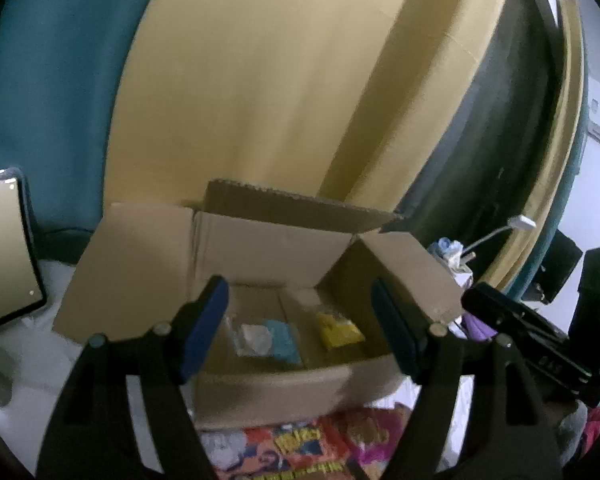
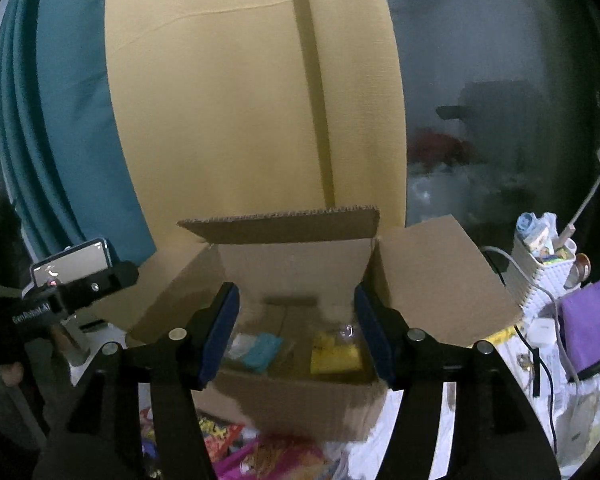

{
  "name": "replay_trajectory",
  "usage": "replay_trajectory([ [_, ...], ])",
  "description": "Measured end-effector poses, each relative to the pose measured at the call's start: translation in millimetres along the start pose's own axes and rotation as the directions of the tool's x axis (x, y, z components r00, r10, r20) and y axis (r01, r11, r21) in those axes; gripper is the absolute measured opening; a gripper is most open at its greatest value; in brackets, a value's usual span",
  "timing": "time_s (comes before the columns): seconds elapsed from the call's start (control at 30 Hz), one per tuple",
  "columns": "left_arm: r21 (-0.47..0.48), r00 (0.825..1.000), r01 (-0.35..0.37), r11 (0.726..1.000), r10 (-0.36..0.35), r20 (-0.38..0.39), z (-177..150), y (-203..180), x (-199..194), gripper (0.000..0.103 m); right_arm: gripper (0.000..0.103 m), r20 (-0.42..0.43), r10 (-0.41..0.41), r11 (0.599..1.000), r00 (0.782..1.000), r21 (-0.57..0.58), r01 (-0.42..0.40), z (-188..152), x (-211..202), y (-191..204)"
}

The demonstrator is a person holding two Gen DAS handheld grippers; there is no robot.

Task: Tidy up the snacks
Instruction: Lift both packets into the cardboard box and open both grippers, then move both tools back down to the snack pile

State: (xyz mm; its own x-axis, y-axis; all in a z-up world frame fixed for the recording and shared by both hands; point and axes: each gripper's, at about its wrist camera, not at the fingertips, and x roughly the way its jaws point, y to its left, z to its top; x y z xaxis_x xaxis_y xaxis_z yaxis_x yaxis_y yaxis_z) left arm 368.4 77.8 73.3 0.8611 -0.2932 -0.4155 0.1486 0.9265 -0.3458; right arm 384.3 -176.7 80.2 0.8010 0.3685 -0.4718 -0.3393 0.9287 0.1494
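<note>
The left gripper (image 1: 300, 324) is hovering over an open box (image 1: 268, 248), its blue-padded fingers (image 1: 204, 328) standing wide apart with nothing between them. The right gripper (image 2: 296, 332) is hanging over the same box (image 2: 296, 264) from the near side, and its fingers (image 2: 222, 332) are likewise spread and gripping nothing.

The box is sitting on a white tabletop (image 1: 16, 372) with all four flaps folded outward. Two snacks are lying on its floor: a blue packet (image 1: 282, 338) toward the left, partly under clear wrapping, and a yellow packet (image 1: 338, 328) toward the right, the two apart from each other. In the right view the blue packet (image 2: 260, 350) and the yellow packet (image 2: 336, 354) are showing between the fingers.

More bright snack bags (image 1: 312, 444) are lying on the tabletop just in front of the box, red, orange and pink; they (image 2: 260, 456) are blurred in both views.

A tablet (image 1: 8, 248) is leaning to the left of the box. To the right, a white basket (image 2: 540, 276) is holding small items, with a purple pouch (image 2: 592, 320) beside it.
</note>
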Motion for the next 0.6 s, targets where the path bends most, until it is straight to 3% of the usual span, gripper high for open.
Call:
replay_trajectory([
  [0.37,0.002,0.999,-0.001,1.000,0.001,-0.036,-37,-2,-38,0.077,0.064,-0.032,-0.002,1.000,0.999,0.004,0.002,-34,-44,6],
  [0.6,0.032,0.997,-0.035,0.999,0.037,-0.065,-65,-4,-54,0.077,0.065,-0.078,0.011,1.000,0.997,-0.007,-0.011,-55,-54,14],
])
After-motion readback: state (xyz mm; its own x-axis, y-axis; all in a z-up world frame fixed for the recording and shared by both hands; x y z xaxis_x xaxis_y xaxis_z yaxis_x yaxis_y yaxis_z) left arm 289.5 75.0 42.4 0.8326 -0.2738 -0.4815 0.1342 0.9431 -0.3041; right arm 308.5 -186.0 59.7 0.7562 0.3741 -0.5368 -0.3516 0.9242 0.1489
